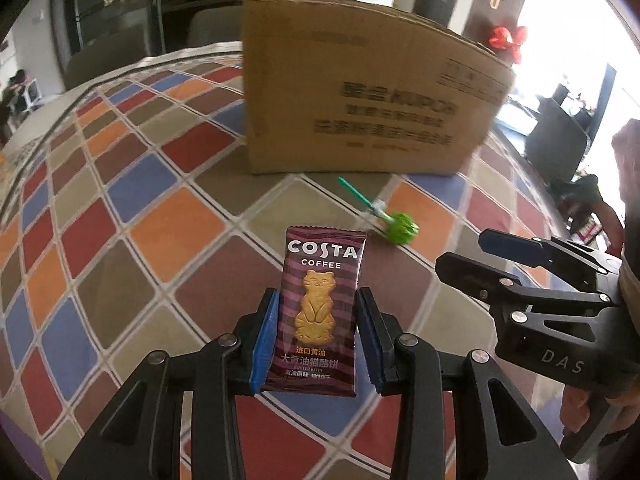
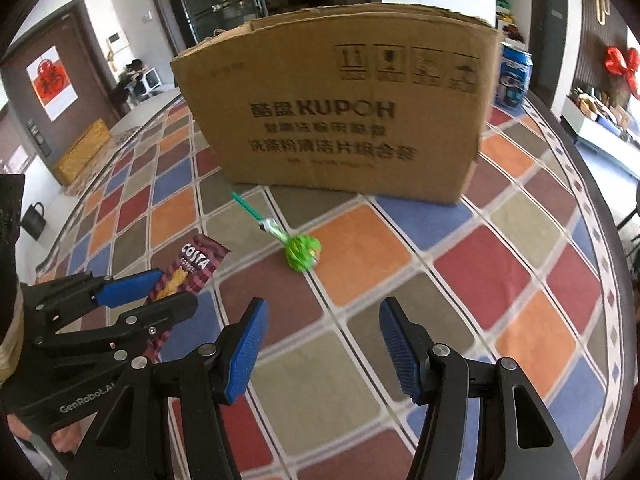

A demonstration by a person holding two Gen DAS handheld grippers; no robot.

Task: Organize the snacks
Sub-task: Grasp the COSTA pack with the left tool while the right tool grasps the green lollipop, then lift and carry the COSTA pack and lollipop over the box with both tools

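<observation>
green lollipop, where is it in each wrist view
Left wrist view: the green lollipop lies right of centre on the tablecloth, just beyond the biscuit packet.
Right wrist view: the lollipop lies near the middle, ahead of the open fingers.
Shared landmark: the cardboard box stands behind its stick in both.

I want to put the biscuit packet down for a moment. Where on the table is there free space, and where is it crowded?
Free: the tablecloth right of the lollipop, in front of the cardboard box, and the wide stretch left of the box. Crowded: around the lollipop, and near the front edge, where the left gripper holding the biscuit packet sits beside the open right gripper.
</observation>
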